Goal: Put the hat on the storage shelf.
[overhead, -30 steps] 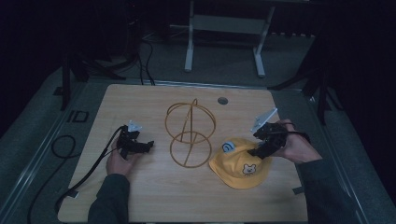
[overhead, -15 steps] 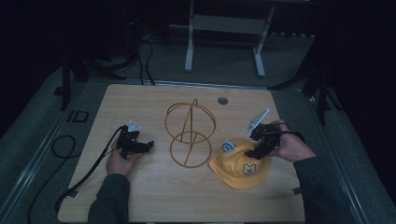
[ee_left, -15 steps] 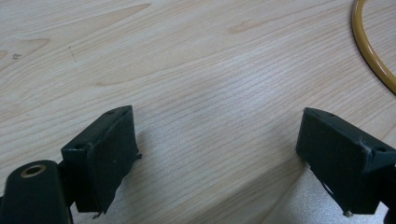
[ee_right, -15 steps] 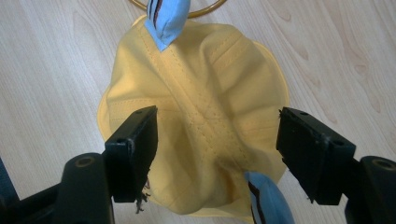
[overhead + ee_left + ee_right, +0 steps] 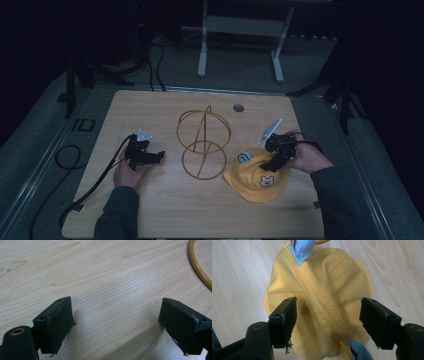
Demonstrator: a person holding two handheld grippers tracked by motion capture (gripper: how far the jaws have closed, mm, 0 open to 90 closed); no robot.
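Both grippers stand open and hold nothing. On the person's right, the right gripper [image 5: 274,161] hangs over a yellow hat [image 5: 256,175] lying on the wooden table [image 5: 150,107], toward its right side and just beside a wire stand [image 5: 203,142] made of golden hoops. In the right gripper view the two black jaws straddle the hat's crown [image 5: 322,302] with a wide gap — one to each side of the stitched seams, neither clearly pressing the cloth, though from this angle it is hard to say whether the tips graze it. A blue ear [image 5: 302,248] sticks up at the far edge of the hat, and another blue scrap shows near the bottom of that view. From above, a small bear patch [image 5: 265,182] and a blue emblem [image 5: 244,157] mark the fabric.

The left gripper [image 5: 150,156] rests low on the table, well apart from the hat, jaws spread wide over bare wood; in the left gripper view an arc of the stand's bottom hoop [image 5: 197,265] curves across the upper right corner.

The step in hand looks like taking hold of the hat, probably to set it on the stand. To do it well, lower the right gripper until both jaws sink into the soft crown, then pinch a good fold along the central seam — a shallow bite on thin cloth may slip. Lift straight up before moving sideways, so the brim clears the hoops. The left gripper could steady the stand's base, since light wire may tip when the hat lands.
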